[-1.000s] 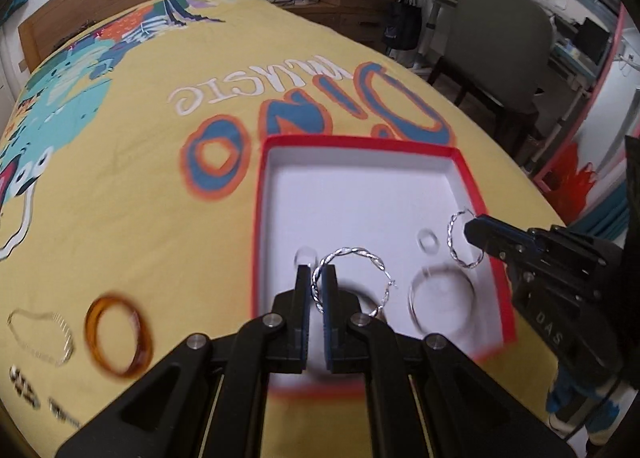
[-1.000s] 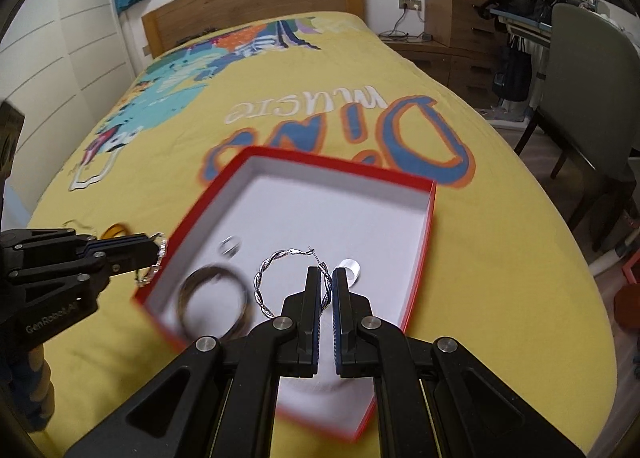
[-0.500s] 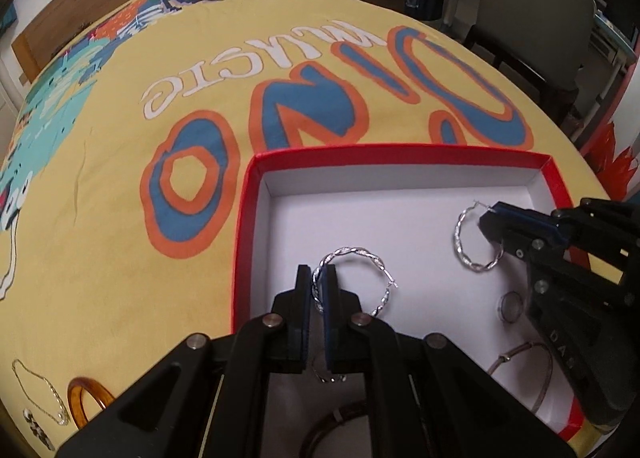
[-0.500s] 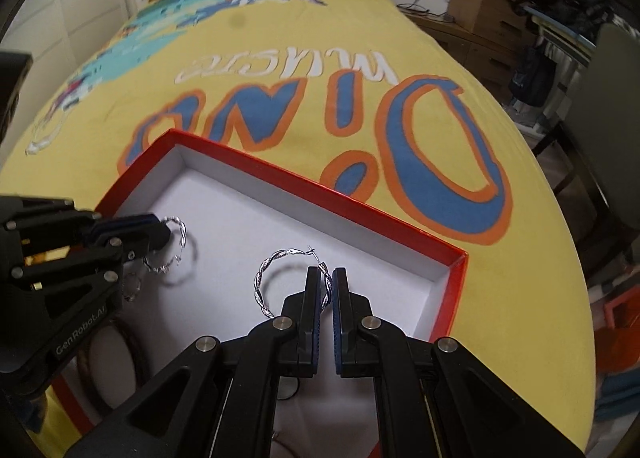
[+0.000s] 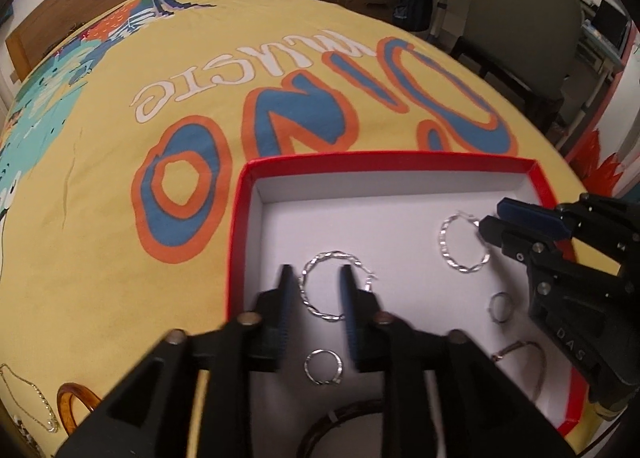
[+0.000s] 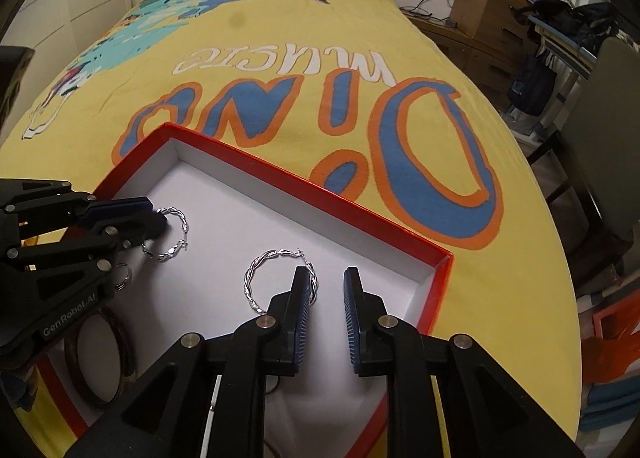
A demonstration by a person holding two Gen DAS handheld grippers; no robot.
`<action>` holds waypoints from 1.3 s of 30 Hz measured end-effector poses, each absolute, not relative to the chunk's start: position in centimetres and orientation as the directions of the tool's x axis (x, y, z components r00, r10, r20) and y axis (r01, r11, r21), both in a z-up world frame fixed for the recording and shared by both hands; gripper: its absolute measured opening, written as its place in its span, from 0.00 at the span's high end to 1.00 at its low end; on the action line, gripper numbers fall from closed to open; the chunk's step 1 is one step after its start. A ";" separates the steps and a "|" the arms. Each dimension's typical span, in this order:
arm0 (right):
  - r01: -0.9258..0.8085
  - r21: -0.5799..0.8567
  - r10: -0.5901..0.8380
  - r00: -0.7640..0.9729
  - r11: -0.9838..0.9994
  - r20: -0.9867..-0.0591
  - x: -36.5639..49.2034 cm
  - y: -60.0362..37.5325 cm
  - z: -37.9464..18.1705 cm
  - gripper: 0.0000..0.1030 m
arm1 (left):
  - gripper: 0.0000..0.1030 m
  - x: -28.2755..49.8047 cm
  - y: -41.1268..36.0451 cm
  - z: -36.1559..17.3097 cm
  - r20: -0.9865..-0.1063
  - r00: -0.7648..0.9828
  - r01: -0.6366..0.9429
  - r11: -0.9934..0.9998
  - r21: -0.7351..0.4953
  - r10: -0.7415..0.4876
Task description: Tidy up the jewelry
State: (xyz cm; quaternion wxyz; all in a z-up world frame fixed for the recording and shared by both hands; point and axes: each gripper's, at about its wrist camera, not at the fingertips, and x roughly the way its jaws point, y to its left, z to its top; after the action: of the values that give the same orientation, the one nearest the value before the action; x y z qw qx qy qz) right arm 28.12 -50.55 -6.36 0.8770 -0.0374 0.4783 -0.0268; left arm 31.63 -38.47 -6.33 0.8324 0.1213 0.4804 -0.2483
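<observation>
Silver twisted hoop earrings lie under both sets of fingers. The left gripper [image 5: 314, 286] has just been opening; its fingers now stand apart with one hoop earring [image 5: 329, 285] lying loose between them on the white floor of the red box [image 5: 394, 160]. The right gripper [image 6: 326, 286] has also just been parting its fingers, and the second hoop earring [image 6: 276, 278] rests against its left finger, no longer pinched. Around them in the box lie a small silver ring [image 5: 323, 367], another small ring [image 5: 500, 307], a thin bangle [image 5: 530, 368] and a dark brown bangle [image 6: 100, 358]. Outside, on the yellow bed cover [image 5: 100, 218], lie an amber bangle [image 5: 74, 404] and a thin chain [image 5: 34, 398].
</observation>
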 end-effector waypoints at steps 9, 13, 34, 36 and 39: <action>0.074 -0.013 -0.056 0.614 0.997 -0.788 24.1 -50.6 -2.9 0.71 | 0.67 29.0 -36.4 -3.0 -0.825 0.452 0.525 0.849 -0.059 -0.338; 0.088 0.018 -0.042 0.635 0.996 -0.772 21.5 -49.5 -1.0 0.61 | 0.67 26.1 -33.8 -0.3 -0.799 0.500 0.498 0.866 -0.051 -0.334; 0.075 0.104 0.022 0.700 0.992 -0.714 5.4 -35.1 6.5 0.21 | 0.66 6.8 -16.8 8.2 -0.707 0.684 0.318 0.946 0.069 -0.178; 0.073 0.079 0.004 0.706 0.994 -0.708 4.3 -33.5 7.2 0.19 | 0.66 5.7 -15.4 8.7 -0.701 0.693 0.296 0.953 0.067 -0.166; 0.054 0.075 0.013 0.719 0.996 -0.695 2.9 -31.5 8.0 0.16 | 0.66 4.0 -13.0 9.5 -0.685 0.715 0.252 0.965 0.071 -0.137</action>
State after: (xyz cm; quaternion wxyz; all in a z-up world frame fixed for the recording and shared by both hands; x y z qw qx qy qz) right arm 2.95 -31.49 7.95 0.9259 0.0447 0.3749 -0.0109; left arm 3.98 -12.98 9.48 0.9226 0.0797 0.3623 -0.1055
